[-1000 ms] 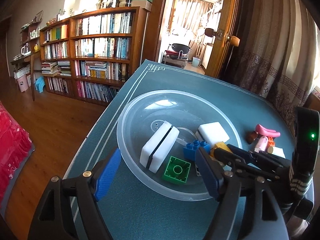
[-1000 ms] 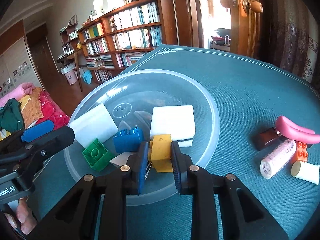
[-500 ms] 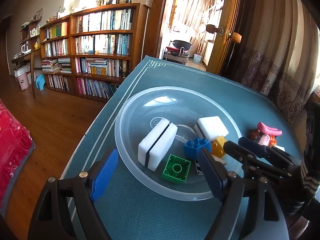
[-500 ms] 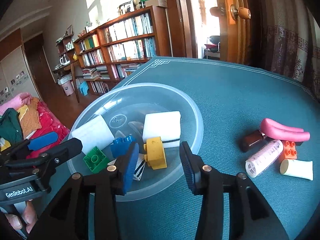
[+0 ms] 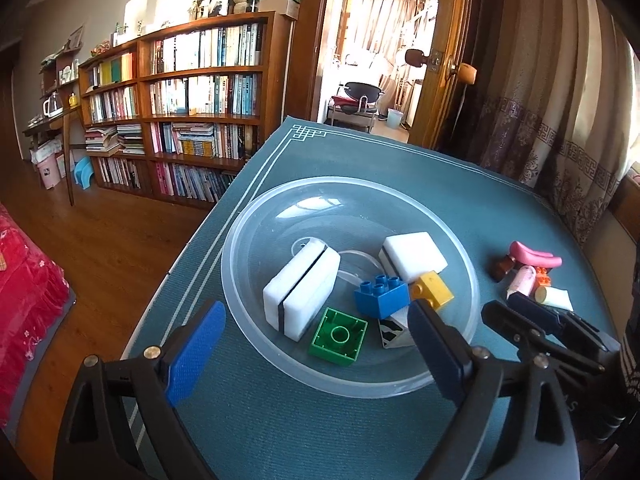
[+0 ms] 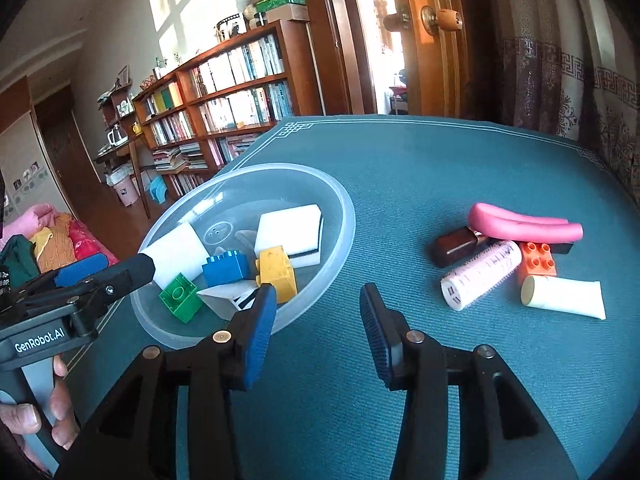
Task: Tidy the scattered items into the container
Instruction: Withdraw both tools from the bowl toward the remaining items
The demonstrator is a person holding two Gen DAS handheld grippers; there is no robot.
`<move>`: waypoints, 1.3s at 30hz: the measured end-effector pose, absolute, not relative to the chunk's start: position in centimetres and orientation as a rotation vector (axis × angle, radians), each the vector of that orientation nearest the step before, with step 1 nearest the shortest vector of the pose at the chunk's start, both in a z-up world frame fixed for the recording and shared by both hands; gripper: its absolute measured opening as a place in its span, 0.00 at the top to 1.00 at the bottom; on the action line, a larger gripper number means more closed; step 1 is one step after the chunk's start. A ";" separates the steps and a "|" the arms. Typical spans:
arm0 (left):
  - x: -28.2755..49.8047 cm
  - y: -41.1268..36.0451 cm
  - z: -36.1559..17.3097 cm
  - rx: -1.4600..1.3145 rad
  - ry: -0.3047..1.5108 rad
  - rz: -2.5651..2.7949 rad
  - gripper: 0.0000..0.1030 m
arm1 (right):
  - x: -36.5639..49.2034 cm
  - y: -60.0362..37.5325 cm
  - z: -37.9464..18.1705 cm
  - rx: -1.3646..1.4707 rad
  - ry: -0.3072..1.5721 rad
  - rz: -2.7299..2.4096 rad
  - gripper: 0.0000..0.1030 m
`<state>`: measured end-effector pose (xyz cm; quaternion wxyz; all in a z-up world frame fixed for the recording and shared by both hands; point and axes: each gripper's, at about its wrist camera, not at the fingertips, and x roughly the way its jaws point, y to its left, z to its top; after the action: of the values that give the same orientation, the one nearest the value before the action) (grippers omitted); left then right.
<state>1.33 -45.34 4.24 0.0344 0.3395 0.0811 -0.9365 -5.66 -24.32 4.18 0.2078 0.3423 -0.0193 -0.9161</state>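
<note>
1. Two sets of tongs hung over the teal-covered bench (image 6: pixel 440 168), both spread wide and holding nothing: the left tongs (image 5: pixel 316 344) in front of the clear plastic bowl (image 5: pixel 248 224), the right tongs (image 6: pixel 318 322) over bare cloth just beside the bowl's rim.
2. Inside the bowl lay two white sponge blocks (image 5: pixel 302 292) (image 5: pixel 412 254), a blue brick (image 5: pixel 382 294), a green brick (image 5: pixel 339 335), a yellow brick (image 6: pixel 276 270) and a black-and-white patterned piece (image 5: pixel 394 330).
3. Well apart from the bowl, five items sat in a cluster on the bench: a pink curved piece (image 6: pixel 524 228), a brown bottle (image 6: pixel 454 246), a pink roller (image 6: pixel 482 274), an orange brick (image 6: pixel 538 262) and a cream tube (image 6: pixel 564 298).
4. A hand (image 6: pixel 36 420) gripped the left tool's handle.
</note>
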 end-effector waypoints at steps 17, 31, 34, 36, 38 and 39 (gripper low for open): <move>1.6 -41.8 4.8 1.069 0.144 -2.913 0.08 | -4.6 -18.7 2.8 1.025 -0.165 -2.619 0.55; 1.5 -37.2 4.7 1.123 0.049 -2.956 0.08 | -3.6 -12.7 2.2 1.058 -0.281 -2.677 0.54; 1.4 -36.2 4.6 1.150 0.043 -2.970 0.08 | -3.2 -11.1 2.1 1.061 -0.304 -2.701 0.49; 1.4 -35.5 4.6 1.160 0.033 -2.979 0.08 | -2.9 -9.9 2.1 1.062 -0.329 -2.721 0.47; 1.4 -34.6 4.5 1.166 0.018 -2.987 0.08 | -2.7 -8.8 2.0 1.067 -0.352 -2.734 0.47; 1.4 -34.3 4.5 1.170 0.012 -2.991 0.08 | -2.7 -8.3 2.0 1.069 -0.362 -2.740 0.47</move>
<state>1.37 -34.28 4.51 -0.0350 0.3641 0.0037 -0.9307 -2.68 -8.27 2.00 0.0892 0.3594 -0.1215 -0.9209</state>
